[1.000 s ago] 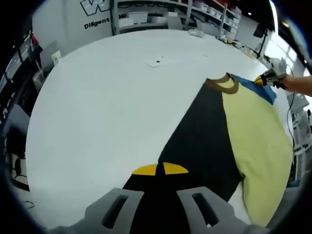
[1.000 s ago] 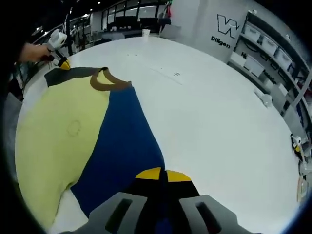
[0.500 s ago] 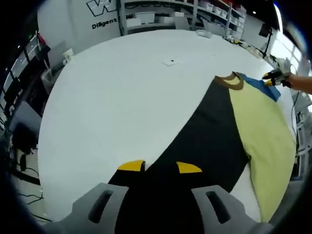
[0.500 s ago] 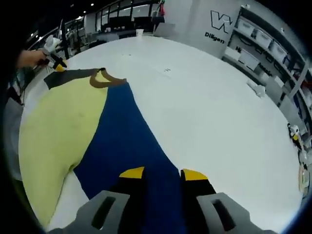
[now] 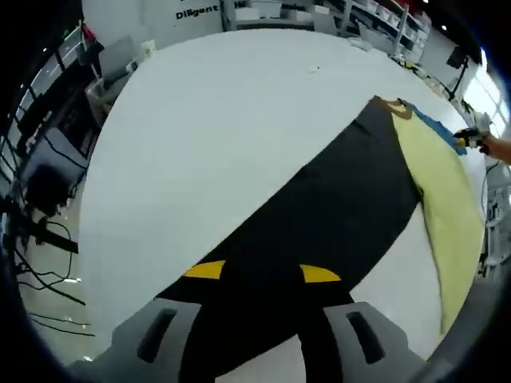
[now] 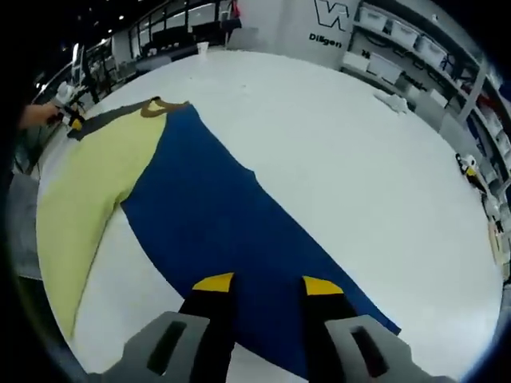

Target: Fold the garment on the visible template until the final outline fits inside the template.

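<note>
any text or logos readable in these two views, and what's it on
"Diligent": black letters on the white back wall, left gripper view, top cut off.
"Diligen": the same wall lettering in the right gripper view, its end cut off, under a large outlined logo that is partly cropped and not readable.
Shelf bins: labels too small to read.
Garment: no text seen.

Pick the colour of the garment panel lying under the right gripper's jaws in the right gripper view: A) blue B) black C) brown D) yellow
A: in the right gripper view the right gripper has its jaws spread over the blue panel of the garment, while the yellow panel lies off to the left and the brown collar sits at the far end.
</note>
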Demonstrator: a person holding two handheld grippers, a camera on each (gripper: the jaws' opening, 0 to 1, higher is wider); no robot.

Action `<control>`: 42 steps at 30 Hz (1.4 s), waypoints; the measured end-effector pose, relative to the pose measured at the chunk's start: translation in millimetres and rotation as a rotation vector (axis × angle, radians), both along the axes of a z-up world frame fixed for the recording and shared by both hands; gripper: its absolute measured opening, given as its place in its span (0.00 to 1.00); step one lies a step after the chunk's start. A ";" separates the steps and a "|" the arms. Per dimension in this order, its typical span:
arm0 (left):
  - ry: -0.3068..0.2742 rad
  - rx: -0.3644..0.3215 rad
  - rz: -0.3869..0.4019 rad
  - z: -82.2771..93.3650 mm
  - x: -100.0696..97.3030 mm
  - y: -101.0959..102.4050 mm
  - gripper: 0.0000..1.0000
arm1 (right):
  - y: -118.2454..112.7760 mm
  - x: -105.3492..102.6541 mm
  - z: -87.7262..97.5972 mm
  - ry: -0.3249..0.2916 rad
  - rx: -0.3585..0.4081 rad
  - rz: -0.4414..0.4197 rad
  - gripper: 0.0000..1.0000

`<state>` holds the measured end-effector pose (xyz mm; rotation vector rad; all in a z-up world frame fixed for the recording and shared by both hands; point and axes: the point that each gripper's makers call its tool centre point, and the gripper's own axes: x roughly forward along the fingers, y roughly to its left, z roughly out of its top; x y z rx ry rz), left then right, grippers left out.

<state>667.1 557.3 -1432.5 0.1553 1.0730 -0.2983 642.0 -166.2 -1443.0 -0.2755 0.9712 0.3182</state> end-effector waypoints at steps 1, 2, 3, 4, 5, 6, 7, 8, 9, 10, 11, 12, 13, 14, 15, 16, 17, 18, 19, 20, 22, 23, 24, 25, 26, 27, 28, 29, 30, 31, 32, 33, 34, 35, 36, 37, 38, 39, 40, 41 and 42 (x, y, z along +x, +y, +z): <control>0.000 0.000 -0.002 -0.3 -1.4 -0.6 0.34 | 4.1 -2.8 -0.8 0.016 0.053 -0.053 0.28; -0.004 0.001 0.001 -2.1 -2.7 0.2 0.34 | 5.0 -3.5 -1.2 0.018 0.063 -0.057 0.26; -0.007 0.000 0.012 -2.7 -3.4 1.5 0.34 | 3.8 -3.9 0.1 0.008 0.056 -0.055 0.26; -0.014 -0.009 0.034 -0.9 -5.7 2.3 0.34 | 3.6 -5.0 0.4 0.006 0.053 -0.054 0.26; -0.017 -0.009 0.044 -0.6 -7.0 3.2 0.34 | 4.3 -6.0 0.8 0.003 0.061 -0.063 0.26; -0.018 -0.009 0.055 -0.9 -7.9 4.8 0.34 | 4.5 -6.7 1.0 0.000 0.062 -0.064 0.26; -0.021 -0.012 0.066 -0.9 -8.9 6.3 0.34 | 4.2 -7.2 1.3 -0.001 0.062 -0.064 0.26; -0.021 -0.016 0.077 -1.8 -9.7 7.8 0.34 | 3.7 -7.4 1.6 -0.001 0.067 -0.073 0.26; -0.023 -0.019 0.087 -2.4 -10.6 10.1 0.34 | 3.3 -7.8 1.9 0.000 0.071 -0.081 0.26; -0.029 -0.012 0.091 -1.3 -11.0 10.8 0.34 | 3.4 -9.5 2.2 -0.005 0.070 -0.078 0.26; -0.029 -0.013 0.102 -0.7 -13.1 11.7 0.33 | 3.0 -9.7 2.4 -0.011 0.077 -0.087 0.26; -0.031 -0.016 0.109 -0.4 -13.9 12.7 0.33 | 3.0 -10.5 2.6 -0.015 0.080 -0.087 0.26; -0.033 -0.018 0.119 0.3 -15.2 14.2 0.32 | 2.2 -11.1 2.8 -0.020 0.083 -0.089 0.25; -0.034 -0.019 0.122 0.3 -15.7 14.5 0.32 | 1.7 -11.3 2.9 -0.022 0.083 -0.090 0.25; -0.036 -0.022 0.124 0.3 -15.6 13.8 0.32 | 1.4 -10.0 3.1 -0.021 0.093 -0.104 0.25; -0.031 -0.020 0.119 0.0 -15.5 13.1 0.32 | 2.0 -9.0 3.5 -0.011 0.090 -0.104 0.25; -0.024 -0.013 0.115 0.2 -15.5 12.4 0.34 | 4.5 -9.5 4.0 0.015 0.083 -0.089 0.27; -0.005 0.008 0.113 0.5 -17.4 13.1 0.36 | 6.0 -10.8 4.0 0.032 0.074 -0.064 0.28; -0.006 0.018 0.120 1.3 -17.2 14.2 0.41 | 5.7 -9.5 4.4 0.037 0.070 -0.072 0.29; -0.026 0.013 0.120 3.9 -15.4 13.4 0.46 | 4.5 -9.6 5.6 0.054 0.072 -0.095 0.31; -0.044 0.001 0.118 9.9 -14.1 11.2 0.45 | 14.1 1.3 16.2 -0.031 0.112 -0.071 0.32; -0.050 0.003 0.111 12.2 -15.0 9.9 0.45 | 17.6 -1.0 17.7 -0.024 0.117 -0.066 0.34; -0.047 -0.003 0.107 12.1 -15.7 9.1 0.45 | 25.9 -0.3 20.2 -0.033 0.124 -0.037 0.37; -0.037 -0.013 0.103 10.6 -17.7 7.4 0.45 | 27.1 4.1 16.9 -0.047 0.130 0.005 0.39; -0.024 -0.013 0.098 8.2 -21.0 6.6 0.46 | 32.3 2.5 14.1 -0.040 0.133 0.025 0.42; 0.001 -0.008 0.089 3.2 -27.3 6.5 0.46 | 38.7 0.4 13.1 -0.038 0.140 0.038 0.44; 0.008 -0.005 0.088 0.9 -30.4 6.3 0.46 | 42.8 -1.1 10.8 -0.034 0.146 0.038 0.45; 0.009 -0.003 0.087 -1.7 -33.4 6.4 0.46 | 46.8 -4.6 4.2 -0.007 0.144 0.062 0.46; 0.016 0.003 0.087 -3.9 -36.0 7.6 0.46 | 51.3 -4.3 3.6 -0.015 0.140 0.078 0.47; -0.027 0.019 0.070 -1.5 -31.7 10.2 0.45 | 54.9 -3.5 -0.3 -0.017 0.143 0.091 0.48; -0.014 0.010 0.081 -1.3 -35.2 9.7 0.44 | 55.4 -6.2 -5.0 -0.005 0.123 0.117 0.47; -0.013 0.005 0.088 -1.1 -35.8 9.9 0.44 | 48.1 -15.4 -12.7 0.034 0.055 0.125 0.46; -0.015 0.007 0.084 -1.5 -34.2 11.5 0.43 | 52.5 -4.8 -6.4 -0.059 0.064 0.164 0.45; -0.015 0.005 0.088 -1.6 -33.5 13.6 0.42 | 47.3 -8.0 -7.4 -0.015 0.120 0.113 0.44; -0.015 0.004 0.097 -1.3 -33.1 15.3 0.41 | 41.1 -6.7 -7.8 -0.019 0.096 0.125 0.44; -0.015 0.003 0.100 -1.2 -33.0 16.1 0.40 | 38.6 -5.6 -7.4 -0.014 0.093 0.120 0.46; -0.013 0.002 0.104 -1.0 -32.8 16.9 0.39 | 32.8 -4.9 -7.9 0.008 0.091 0.094 0.46; -0.010 0.000 0.108 -1.0 -32.9 16.4 0.39 | 31.2 -6.3 -7.8 0.022 0.074 0.088 0.47; -0.002 0.009 0.111 -0.5 -33.0 15.7 0.40 | 29.0 -10.0 -7.6 0.060 0.055 0.070 0.46; 0.005 0.020 0.117 -0.1 -33.5 15.8 0.46 | 37.3 -6.8 -1.5 0.019 0.063 0.102 0.45; -0.010 0.019 0.114 2.8 -31.4 13.2 0.49 | 49.8 0.5 6.8 -0.037 0.094 0.138 0.45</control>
